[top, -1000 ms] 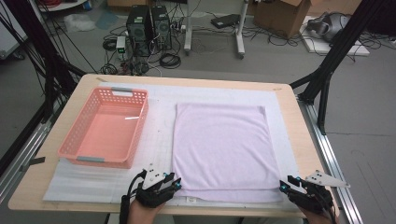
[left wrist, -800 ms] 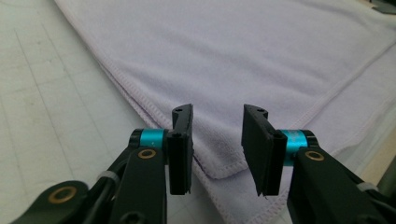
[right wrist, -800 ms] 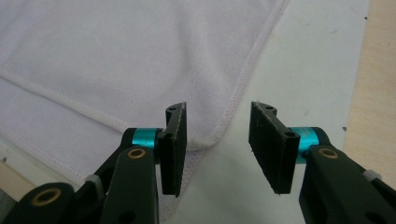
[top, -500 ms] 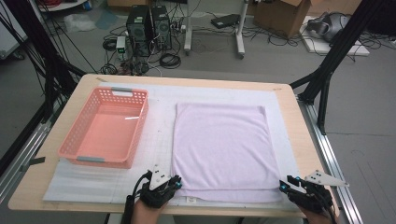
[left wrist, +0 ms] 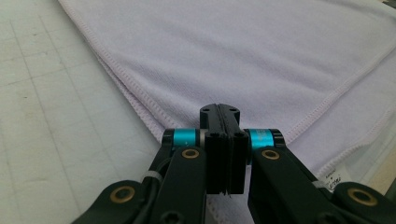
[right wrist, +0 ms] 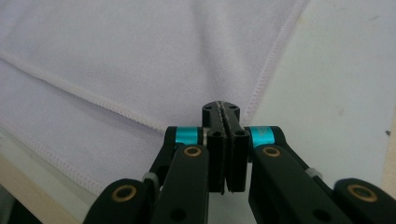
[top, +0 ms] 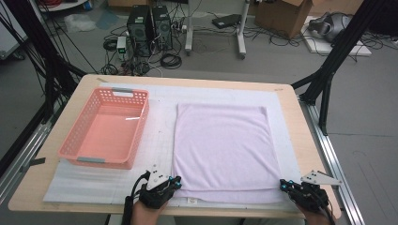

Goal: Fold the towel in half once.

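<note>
A: Two grippers at the near edge of the surface (top: 291, 122). Left gripper (top: 174, 182) sits at the near left corner of the towel (top: 223, 145); right gripper (top: 284, 185) at the near right corner.

B: Jaws?

A: Both have just been closing. Left gripper view: black jaws pressed flat together over the towel (left wrist: 261, 60) corner, no gap between them. Cannot tell whether a layer of cloth is pinched; the corner runs under them. Right gripper view: same picture, jaws meet along a thin seam above the towel (right wrist: 140, 56) near its stitched side hem.

B: Towel itself?

A: Pale lilac terry, fine looped pile, matte. Folded, roughly rectangular, lying flat on the right half of the surface. Two layers show at the near edge, the upper one set back a little from the lower. Hems carry a raised overlock stitch in the same colour. A small white label (left wrist: 335, 178) shows at the lower layer's edge in the left gripper view.

B: Underneath?

A: White mat (top: 101, 185), thin, faint grid of squares, covering most of the light wood surface.

B: Anything else on it?

A: Pink plastic basket (top: 80, 140), rectangular, perforated walls, grey handle strips at both short ends. Stands left of the towel, just beside it, not touching.
</note>
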Demonstrator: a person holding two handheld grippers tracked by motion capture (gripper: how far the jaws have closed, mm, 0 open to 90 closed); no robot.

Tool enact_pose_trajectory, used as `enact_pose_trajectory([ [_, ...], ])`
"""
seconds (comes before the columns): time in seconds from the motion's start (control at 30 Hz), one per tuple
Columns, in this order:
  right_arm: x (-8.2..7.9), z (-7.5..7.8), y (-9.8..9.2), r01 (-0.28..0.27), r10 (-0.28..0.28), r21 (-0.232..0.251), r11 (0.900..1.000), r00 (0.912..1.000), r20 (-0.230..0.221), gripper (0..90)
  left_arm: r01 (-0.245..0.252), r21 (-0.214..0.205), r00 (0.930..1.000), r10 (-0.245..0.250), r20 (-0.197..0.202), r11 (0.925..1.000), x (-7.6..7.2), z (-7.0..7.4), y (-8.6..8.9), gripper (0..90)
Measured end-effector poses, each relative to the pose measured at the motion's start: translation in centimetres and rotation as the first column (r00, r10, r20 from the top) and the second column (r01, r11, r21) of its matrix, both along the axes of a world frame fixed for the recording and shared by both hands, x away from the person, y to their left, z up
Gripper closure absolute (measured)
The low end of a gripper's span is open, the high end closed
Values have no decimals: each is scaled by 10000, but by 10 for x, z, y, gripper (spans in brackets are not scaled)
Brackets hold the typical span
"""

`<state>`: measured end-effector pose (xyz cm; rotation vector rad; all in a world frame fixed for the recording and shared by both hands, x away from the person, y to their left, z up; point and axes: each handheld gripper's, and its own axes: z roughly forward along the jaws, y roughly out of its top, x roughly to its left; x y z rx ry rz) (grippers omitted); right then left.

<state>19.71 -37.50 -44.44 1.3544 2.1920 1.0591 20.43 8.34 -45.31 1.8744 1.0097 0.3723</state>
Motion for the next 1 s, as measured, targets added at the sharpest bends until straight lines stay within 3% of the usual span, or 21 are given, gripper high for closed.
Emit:
enact_pose_trajectory([
  [0.03,0,1,1,-45,45,-125,9999,10000,18,896,-20,-156,10000,20,45,9999,-1,1,1,888],
  [0.2,-5,7,-2,-84,69,426,9991,9993,359,897,-77,-671,9995,97,297,9977,-3,9,6,889],
  [0.27,-7,10,-3,-44,23,416,9991,9988,497,898,-100,-822,9994,126,320,9966,-4,10,8,889],
  [0.43,-11,12,-6,-59,38,575,9983,9993,368,891,-78,-1124,9994,116,325,9936,-5,14,13,889],
  [0.5,-8,8,-6,-1,4,686,9976,10000,-43,628,-39,-1049,9995,72,314,9945,-5,13,13,889],
  [0.53,-6,6,-5,193,-179,690,9974,9996,-212,578,-44,-1062,9995,77,304,9943,-5,13,12,889],
  [0.6,-2,2,0,266,-257,313,9992,9993,-281,591,-47,-1032,9996,76,285,9946,-6,12,12,889],
  [0.67,2,0,7,58,-67,-300,9995,9995,-321,710,-31,-965,9996,59,293,9953,-6,12,11,889],
  [0.73,2,2,9,-13,1,-425,9991,9996,-272,808,-60,-999,9995,90,295,9950,-6,12,12,889],
  [0.8,1,3,11,-33,26,-723,9974,10000,-96,822,-49,-962,9995,79,307,9954,-6,12,13,889],
  [1.0,-7,9,10,-26,56,-755,9971,9992,394,808,-35,-1095,9996,63,258,9940,-8,14,14,889],
])
